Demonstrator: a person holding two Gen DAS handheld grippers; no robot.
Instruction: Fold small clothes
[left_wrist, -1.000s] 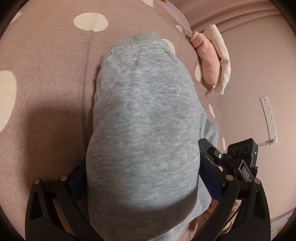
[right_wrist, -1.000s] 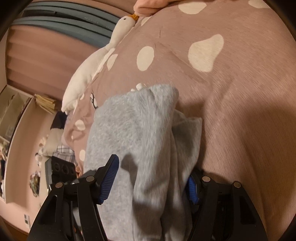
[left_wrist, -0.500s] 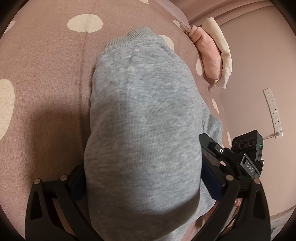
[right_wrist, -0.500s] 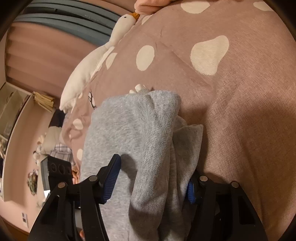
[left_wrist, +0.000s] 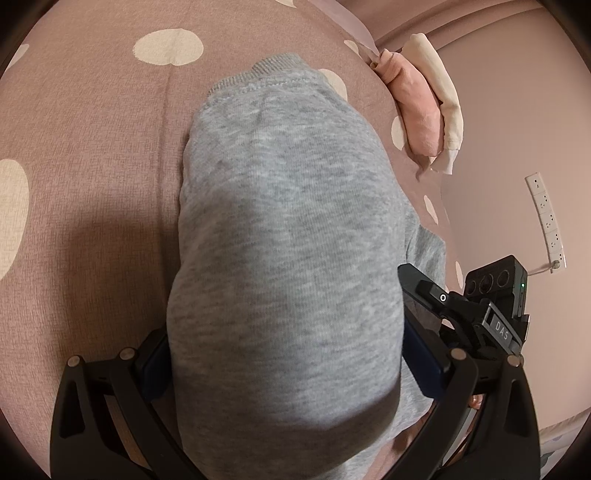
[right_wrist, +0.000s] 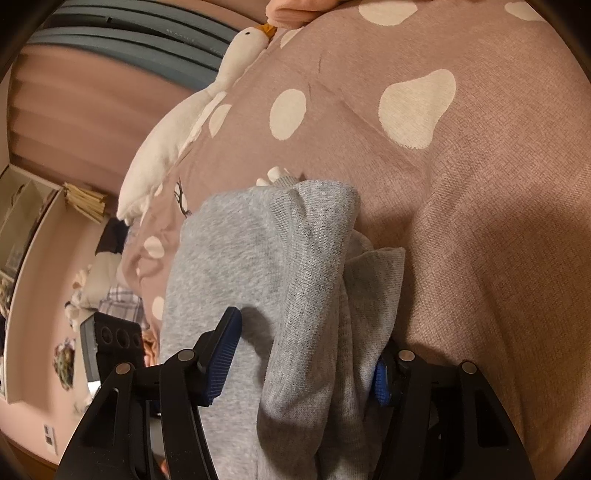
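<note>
A small grey sweat garment (left_wrist: 280, 240) lies on a pink bedspread with cream spots (left_wrist: 92, 147). Its ribbed hem points away from me. My left gripper (left_wrist: 288, 354) has the near end of the garment bunched between its blue-padded fingers and draped over them. In the right wrist view the same grey garment (right_wrist: 266, 280) is folded over itself, and my right gripper (right_wrist: 306, 354) holds its near end between the blue pads (right_wrist: 223, 354). The fingertips of both grippers are partly hidden by cloth.
Folded pink and cream clothes (left_wrist: 424, 107) lie at the bed's far right edge. A white power strip (left_wrist: 546, 218) is on the wall. A plush goose (right_wrist: 192, 110) lies along the bed's left side. The other gripper (left_wrist: 495, 306) shows at the right.
The garment has shifted slightly and its folded hem has bunched up a little more in the right wrist view. Both grippers keep their hold.
</note>
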